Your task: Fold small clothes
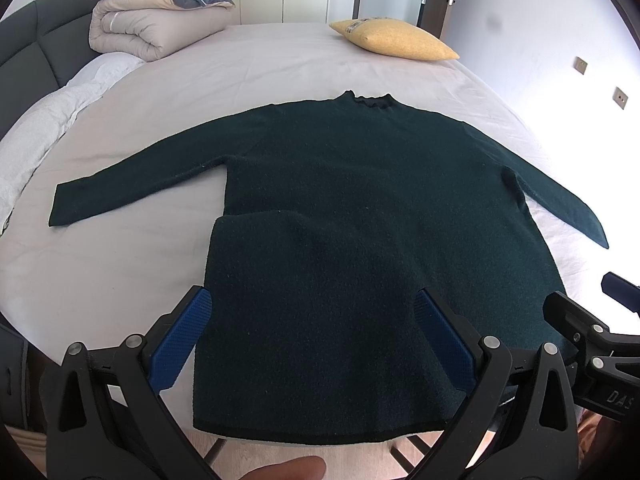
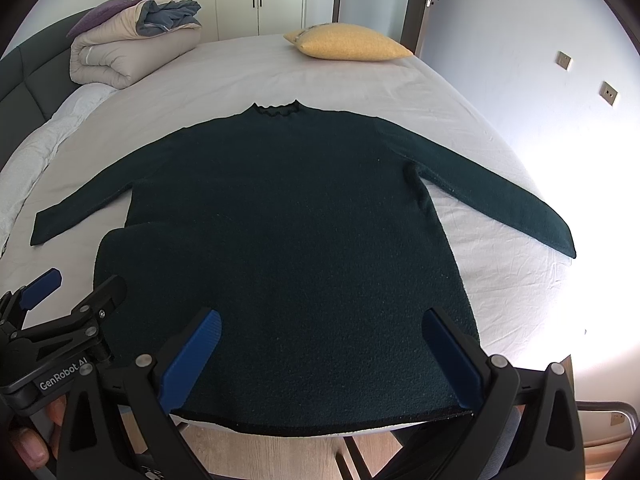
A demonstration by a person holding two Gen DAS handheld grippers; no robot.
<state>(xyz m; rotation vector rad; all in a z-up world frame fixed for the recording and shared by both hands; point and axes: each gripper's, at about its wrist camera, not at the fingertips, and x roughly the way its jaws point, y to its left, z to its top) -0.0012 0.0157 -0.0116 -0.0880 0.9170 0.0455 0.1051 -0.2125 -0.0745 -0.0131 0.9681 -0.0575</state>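
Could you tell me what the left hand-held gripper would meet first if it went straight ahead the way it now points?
Probably the sweater: the left hand-held gripper, open, points over its lower body on the bed. How high it hovers is unclear.

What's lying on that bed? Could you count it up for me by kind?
Sweater: 1, dark green, spread flat
Yellow pillow: 1
Folded quilt: 1, with a purple cushion on top: 1
Total: 4
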